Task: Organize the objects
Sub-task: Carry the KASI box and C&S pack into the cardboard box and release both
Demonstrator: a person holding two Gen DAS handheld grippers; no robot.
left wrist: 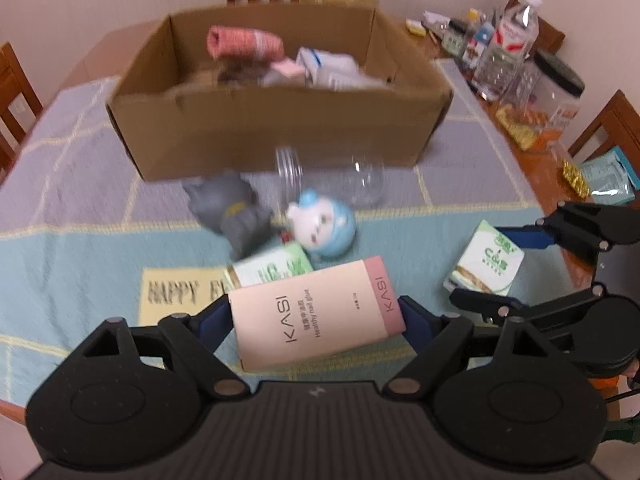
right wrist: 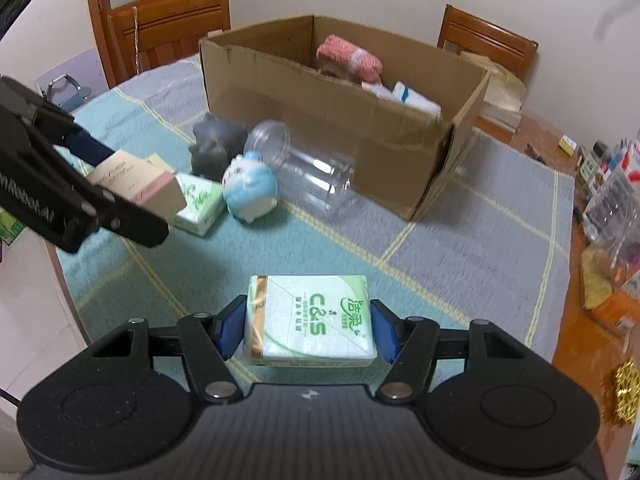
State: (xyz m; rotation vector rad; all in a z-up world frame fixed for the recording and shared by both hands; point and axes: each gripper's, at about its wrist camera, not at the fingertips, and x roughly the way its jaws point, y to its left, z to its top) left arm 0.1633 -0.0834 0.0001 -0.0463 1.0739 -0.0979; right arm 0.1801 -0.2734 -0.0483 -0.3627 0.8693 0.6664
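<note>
My left gripper [left wrist: 316,316] is shut on a pink KASI box [left wrist: 316,316], lifted above the cloth; the same box [right wrist: 140,184] shows at the left of the right wrist view. My right gripper [right wrist: 308,326] is shut on a green-and-white tissue pack [right wrist: 310,320], seen from the left wrist view as the tissue pack [left wrist: 486,260]. An open cardboard box [left wrist: 280,120] stands behind, with a pink roll [left wrist: 244,42] and white packets inside. In front of it lie a clear plastic jar [left wrist: 328,178] on its side, a grey toy [left wrist: 228,210], a blue-and-white toy [left wrist: 324,226] and a second tissue pack [left wrist: 272,270].
A checked cloth [right wrist: 460,248] covers the wooden table. Bottles, jars and snack packets [left wrist: 512,60] crowd the table's right side. Wooden chairs [right wrist: 168,28] stand around it. A yellow "HAPPY" card [left wrist: 176,292] lies on the cloth at the left.
</note>
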